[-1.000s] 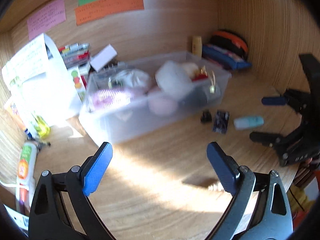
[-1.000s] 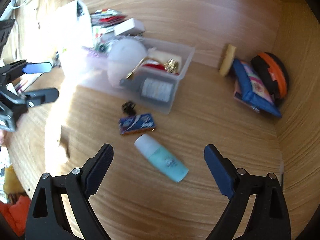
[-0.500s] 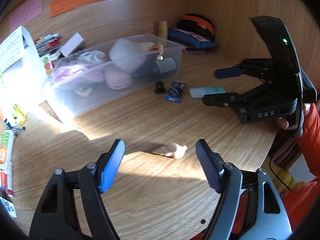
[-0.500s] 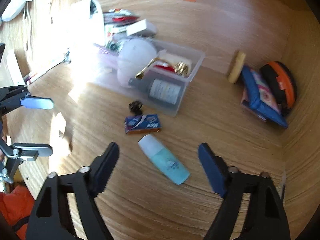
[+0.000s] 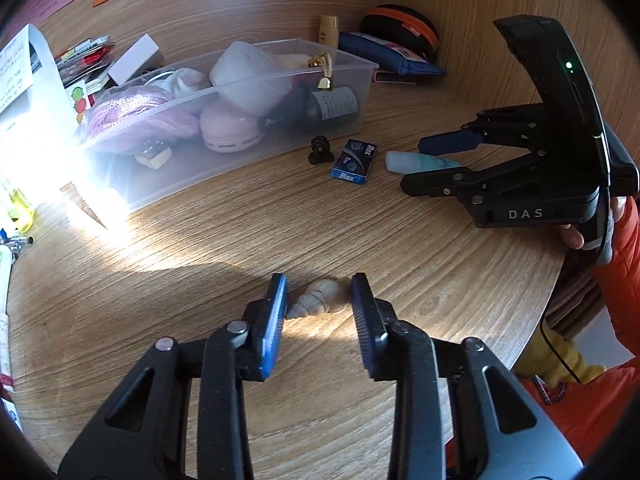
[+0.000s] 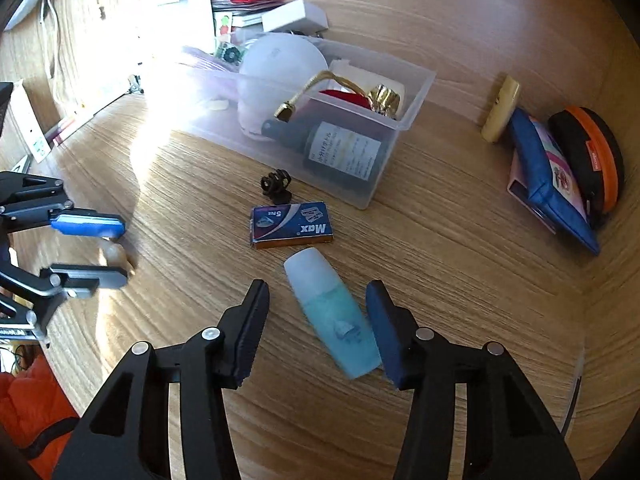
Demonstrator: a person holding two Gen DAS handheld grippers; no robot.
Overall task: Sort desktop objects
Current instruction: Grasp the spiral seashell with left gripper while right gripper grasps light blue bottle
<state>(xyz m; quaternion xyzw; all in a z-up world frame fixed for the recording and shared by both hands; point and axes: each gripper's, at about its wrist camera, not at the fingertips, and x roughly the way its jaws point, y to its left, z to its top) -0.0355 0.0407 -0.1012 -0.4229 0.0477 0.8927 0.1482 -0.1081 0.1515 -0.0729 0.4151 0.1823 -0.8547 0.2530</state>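
Observation:
A beige spiral shell [image 5: 320, 299] lies on the wooden desk between the fingers of my left gripper [image 5: 319, 300]; the pads sit at its two ends, nearly touching. A pale blue bottle [image 6: 333, 310] lies on the desk between the fingers of my right gripper [image 6: 317, 312], which is open around it with gaps on both sides. The bottle [image 5: 420, 160] and right gripper [image 5: 442, 162] also show in the left wrist view. A clear plastic bin [image 6: 416, 98] full of items stands behind.
A blue Max box [image 6: 291, 225] and a small black clip [image 6: 276, 184] lie in front of the bin. Pouches [image 6: 560, 184] lean against the right wall. Papers and boxes [image 5: 24, 68] stand at the left. The desk edge [image 5: 532, 320] is at the right.
My left gripper has moved down around the shell and narrowed. My right gripper has moved forward and down, narrowing around the blue bottle.

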